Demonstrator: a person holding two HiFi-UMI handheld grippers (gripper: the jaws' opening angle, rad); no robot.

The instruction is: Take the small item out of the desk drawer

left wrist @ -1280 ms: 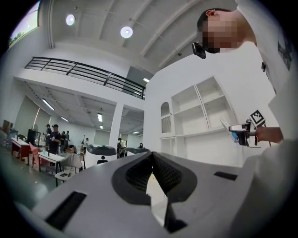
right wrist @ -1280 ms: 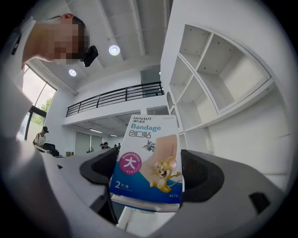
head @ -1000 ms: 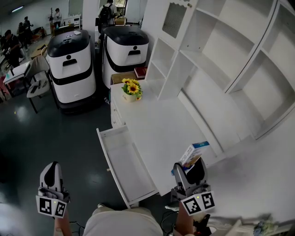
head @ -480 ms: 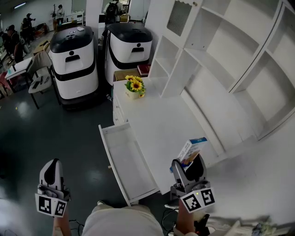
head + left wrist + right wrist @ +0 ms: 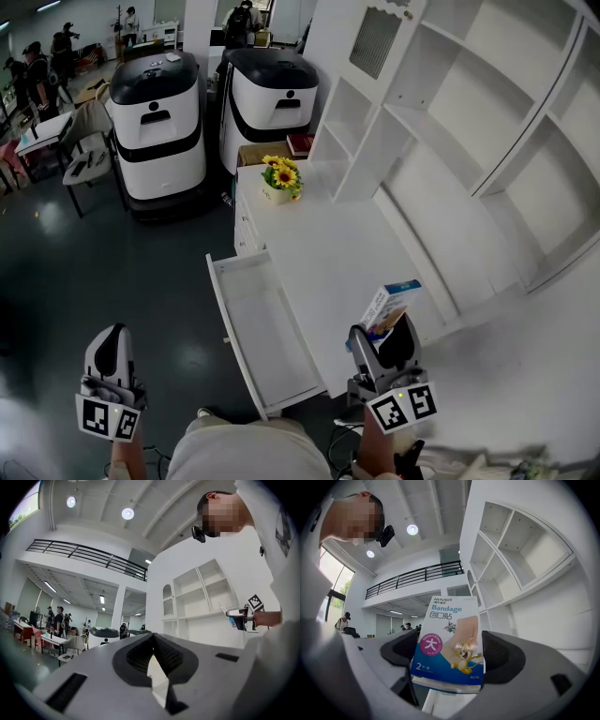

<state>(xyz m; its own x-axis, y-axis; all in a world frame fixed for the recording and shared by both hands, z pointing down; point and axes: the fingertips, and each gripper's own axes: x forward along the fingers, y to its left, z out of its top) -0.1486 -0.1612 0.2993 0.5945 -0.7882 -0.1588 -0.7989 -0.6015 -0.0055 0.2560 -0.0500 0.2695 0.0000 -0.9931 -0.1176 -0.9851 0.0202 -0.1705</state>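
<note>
My right gripper [image 5: 380,337] is shut on a small blue-and-white bandage box [image 5: 388,307], held above the white desk's [image 5: 328,253] front right part. In the right gripper view the bandage box [image 5: 450,639] stands upright between the dark jaws of the right gripper [image 5: 449,654] and points up at the shelves. The desk drawer [image 5: 258,328] is pulled out wide and looks bare inside. My left gripper [image 5: 109,352] hangs over the dark floor, left of the drawer. Its jaws are pressed together in the left gripper view [image 5: 153,653] with nothing between them.
A pot of sunflowers [image 5: 281,180] stands at the desk's far corner. White open shelving [image 5: 469,122] rises along the desk's right side. Two white-and-black machines [image 5: 159,112] stand beyond the desk. People and chairs are at the far left. My own legs show below the drawer.
The head view has shifted slightly, so the scene sits a little further right. Both grippers hold nearly the same places, the right one still with the bandage box.
</note>
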